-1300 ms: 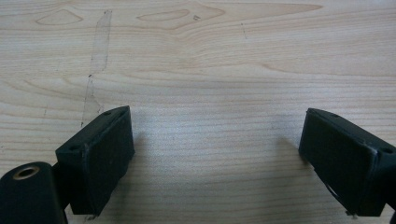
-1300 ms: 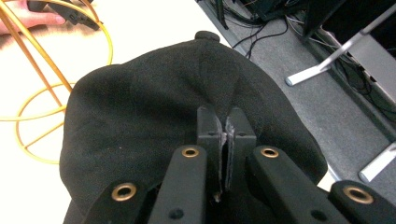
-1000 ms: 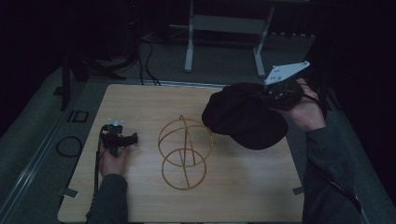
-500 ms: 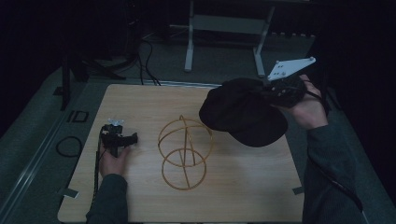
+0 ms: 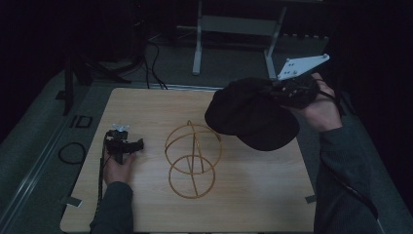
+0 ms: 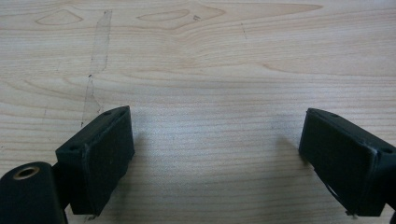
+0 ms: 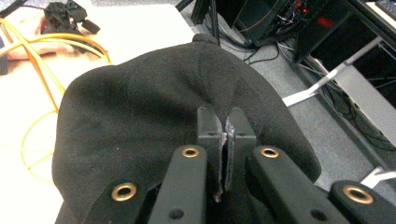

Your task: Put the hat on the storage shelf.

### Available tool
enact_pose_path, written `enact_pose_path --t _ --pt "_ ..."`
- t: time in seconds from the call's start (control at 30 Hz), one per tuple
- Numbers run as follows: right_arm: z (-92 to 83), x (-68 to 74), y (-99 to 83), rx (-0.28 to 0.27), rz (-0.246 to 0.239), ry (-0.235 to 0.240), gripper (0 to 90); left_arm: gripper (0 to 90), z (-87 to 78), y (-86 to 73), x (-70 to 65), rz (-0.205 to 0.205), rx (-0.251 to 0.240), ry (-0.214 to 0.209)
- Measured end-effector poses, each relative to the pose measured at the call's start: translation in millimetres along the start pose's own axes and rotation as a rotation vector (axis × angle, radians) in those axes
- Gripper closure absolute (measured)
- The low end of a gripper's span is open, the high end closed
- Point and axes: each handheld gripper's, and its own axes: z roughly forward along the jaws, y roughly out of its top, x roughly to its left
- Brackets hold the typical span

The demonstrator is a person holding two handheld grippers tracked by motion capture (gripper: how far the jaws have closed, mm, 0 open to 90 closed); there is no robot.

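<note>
Right gripper (image 5: 280,92) pinches the black hat (image 5: 248,119) by its fabric, held in the air. Wire stand (image 5: 192,158) sits down and to the left of it, upright on the table. Left gripper (image 5: 127,145) spread, empty, resting beyond the stand.

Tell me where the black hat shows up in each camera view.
High view: black hat, upper right, held over the table's far right corner.
Left gripper view: bare wooden table, no hat.
Right gripper view: hat centre, pinched between the jaws.
Shared landmark: gold wire stand.
</note>
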Motion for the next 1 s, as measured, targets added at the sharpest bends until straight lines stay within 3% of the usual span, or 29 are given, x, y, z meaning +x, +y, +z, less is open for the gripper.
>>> enact_pose_path --t 0.6,1.0 --pt "-1.1 0.6 11.9 -0.017 -0.014 -0.003 87.4 9.9 0.1 0.0 -0.1 -0.001 -0.001 0.0" --pt "3.1 4.5 16.4 -0.078 0.004 0.004 87.4 9.9 0.0 0.0 0.0 0.0 0.0 0.0"
